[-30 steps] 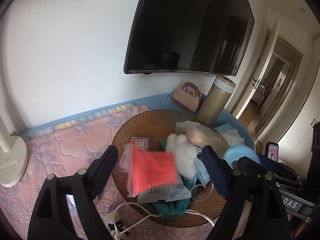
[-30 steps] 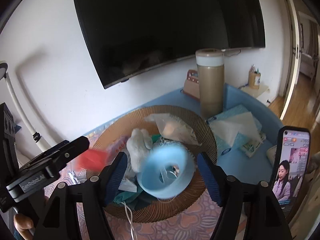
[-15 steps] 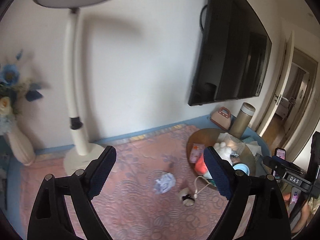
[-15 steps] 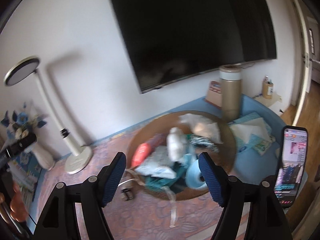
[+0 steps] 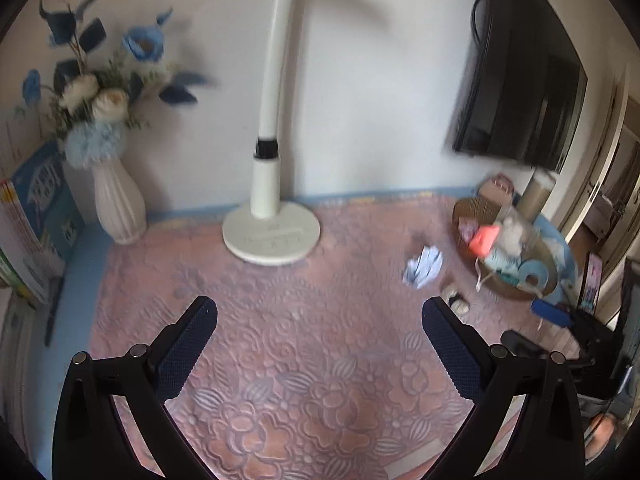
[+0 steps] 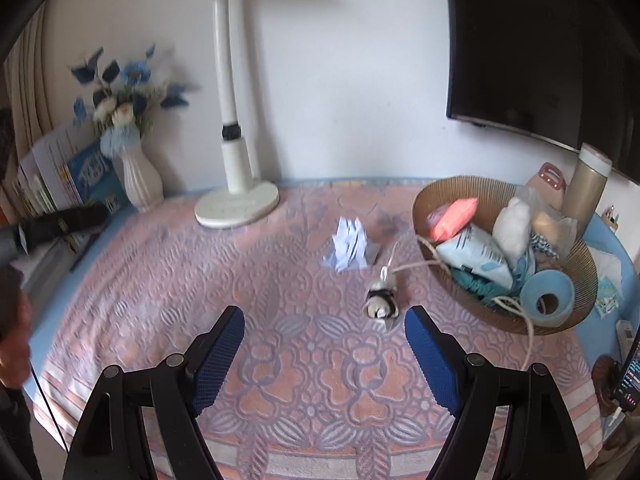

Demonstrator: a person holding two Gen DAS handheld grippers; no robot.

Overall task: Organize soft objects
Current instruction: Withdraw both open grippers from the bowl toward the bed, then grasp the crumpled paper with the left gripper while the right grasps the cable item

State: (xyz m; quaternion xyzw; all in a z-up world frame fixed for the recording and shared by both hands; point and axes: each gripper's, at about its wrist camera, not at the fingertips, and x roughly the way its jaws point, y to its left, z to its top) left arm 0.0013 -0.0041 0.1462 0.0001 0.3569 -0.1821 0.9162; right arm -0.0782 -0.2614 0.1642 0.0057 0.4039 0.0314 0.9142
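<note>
Since a second ago I had pulled both grippers back from the basket (image 6: 505, 196), so the whole pink mat (image 6: 304, 360) came into view. Left to right along it: the lamp base (image 6: 237, 206) at the back edge, a crumpled white cloth (image 6: 348, 245) mid-mat, a small plush (image 6: 381, 303) near the basket at the right edge. I judged those two worth approaching low and square. The left gripper (image 5: 319, 330) and right gripper (image 6: 324, 332) were both spread wide, holding nothing.
</note>
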